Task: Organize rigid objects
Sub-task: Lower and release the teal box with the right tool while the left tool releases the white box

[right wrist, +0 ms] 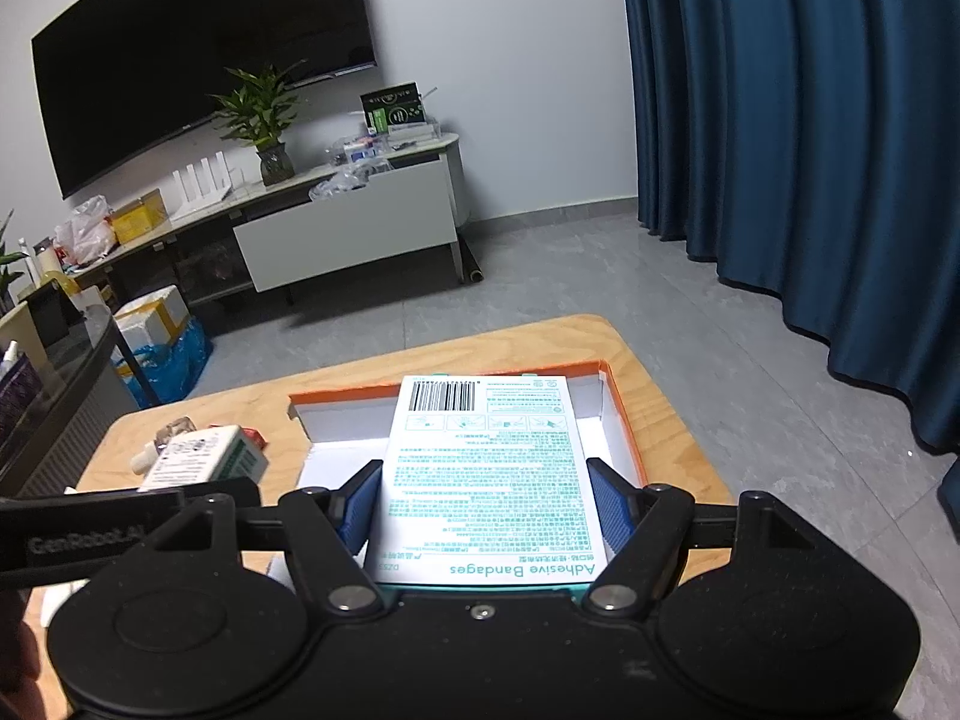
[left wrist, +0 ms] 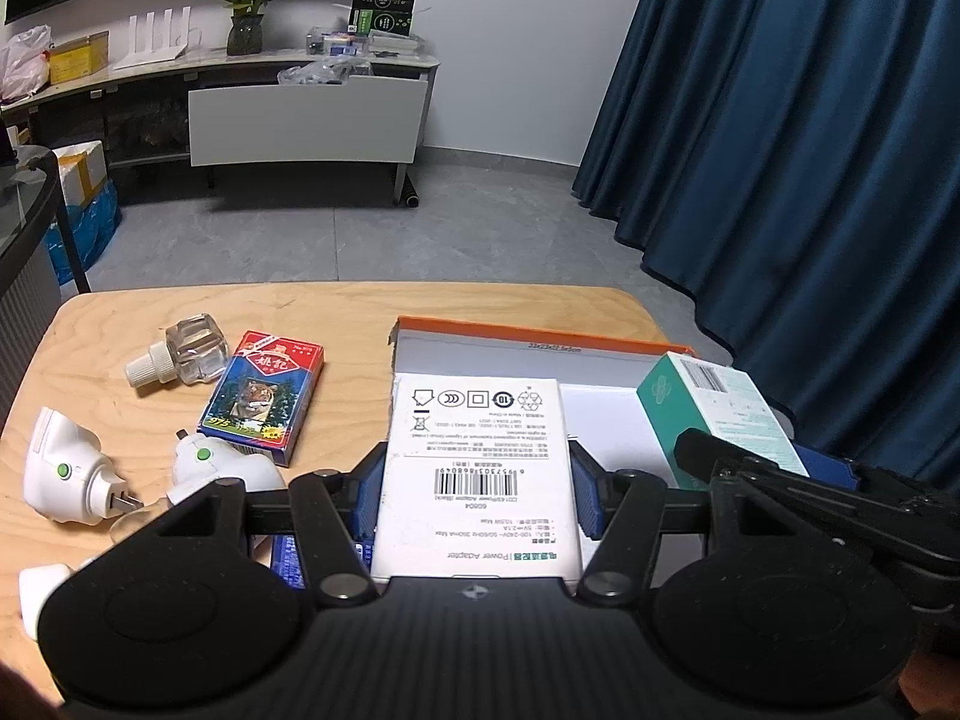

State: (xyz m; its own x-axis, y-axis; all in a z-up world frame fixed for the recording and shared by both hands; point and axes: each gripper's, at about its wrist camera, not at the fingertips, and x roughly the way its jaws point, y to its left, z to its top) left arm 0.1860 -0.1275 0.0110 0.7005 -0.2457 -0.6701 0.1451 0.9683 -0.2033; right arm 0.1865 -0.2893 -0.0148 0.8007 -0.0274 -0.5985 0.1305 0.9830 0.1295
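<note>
My left gripper (left wrist: 477, 489) is shut on a white power adapter box (left wrist: 477, 456), held over the near left part of the orange-rimmed white tray (left wrist: 540, 336). My right gripper (right wrist: 485, 501) is shut on a teal-and-white adhesive bandages box (right wrist: 486, 468), held over the same tray (right wrist: 624, 414). That bandages box also shows in the left wrist view (left wrist: 720, 414) at the right. On the wooden table (left wrist: 336, 312) to the left lie a playing card box (left wrist: 264, 405), a clear bottle with a white cap (left wrist: 180, 351) and two white plug-in devices (left wrist: 66, 474) (left wrist: 222, 468).
The power adapter box also shows in the right wrist view (right wrist: 204, 459) at the left. A blue curtain (left wrist: 810, 150) hangs right of the table. A TV cabinet (left wrist: 300, 114) with a plant stands across the grey floor. A white object (left wrist: 42, 594) lies at the table's near left corner.
</note>
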